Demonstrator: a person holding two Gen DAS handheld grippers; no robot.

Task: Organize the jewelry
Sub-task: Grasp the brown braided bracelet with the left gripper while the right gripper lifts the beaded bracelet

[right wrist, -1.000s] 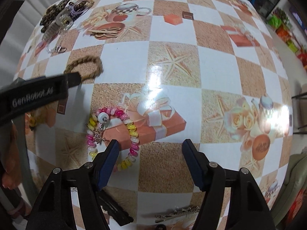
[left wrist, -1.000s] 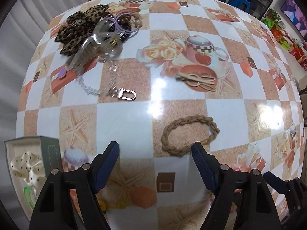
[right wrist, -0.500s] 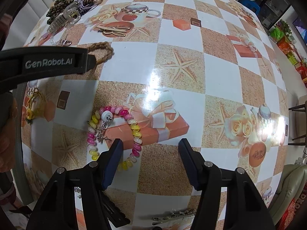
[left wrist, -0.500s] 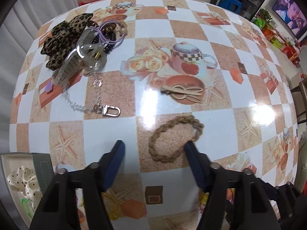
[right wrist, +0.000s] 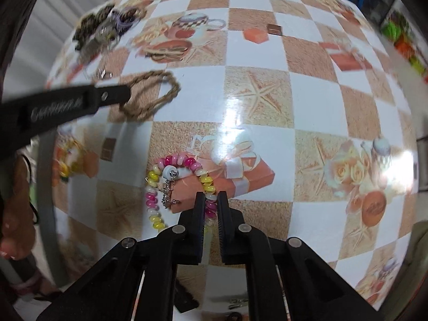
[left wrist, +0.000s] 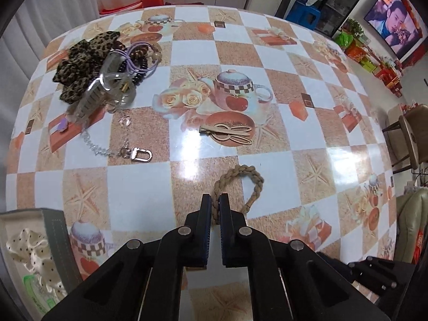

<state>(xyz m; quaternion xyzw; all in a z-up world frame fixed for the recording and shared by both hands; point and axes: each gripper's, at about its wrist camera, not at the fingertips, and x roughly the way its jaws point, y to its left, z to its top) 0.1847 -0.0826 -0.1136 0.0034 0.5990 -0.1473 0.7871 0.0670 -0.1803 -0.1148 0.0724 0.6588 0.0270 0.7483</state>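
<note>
— While both tools are hovering low over the checkered counter (left wrist: 281, 165), what is the left gripper (left wrist: 215, 200) doing?

— Its fingers (left wrist: 206, 214) are pinching shut on the near end of the braided tan hair tie (left wrist: 240, 184), and the loop is stretching away from the tips, lying on the counter.

— And the right gripper (right wrist: 211, 200)?

— Its fingers (right wrist: 199, 214) are closing on the near side of the pink, yellow and white beaded bracelet (right wrist: 176, 184). A few beads are sitting between the tips, while the rest of the ring is curving off to the left across a printed gift box. A small silver charm is dangling inside the ring.

— Are the two tools near each other?

— From the right wrist view, the left tool is reaching in from the left edge, its tip touching the braided tie (right wrist: 152, 96), well apart from the bracelet.

— What else is lying around?

— At the far left, a leopard-print scrunchie (left wrist: 83, 61) is piling up with a clear claw clip (left wrist: 104, 93) and purple elastics (left wrist: 139, 61). Just in front of them a silver chain (left wrist: 107, 147) is trailing to a metal clasp. A wooden scissor-shaped clip (left wrist: 230, 132) is resting near the middle, on a printed plate. At the near left corner an open box (left wrist: 57, 240) is holding a cream polka-dot scrunchie (left wrist: 29, 254).
</note>
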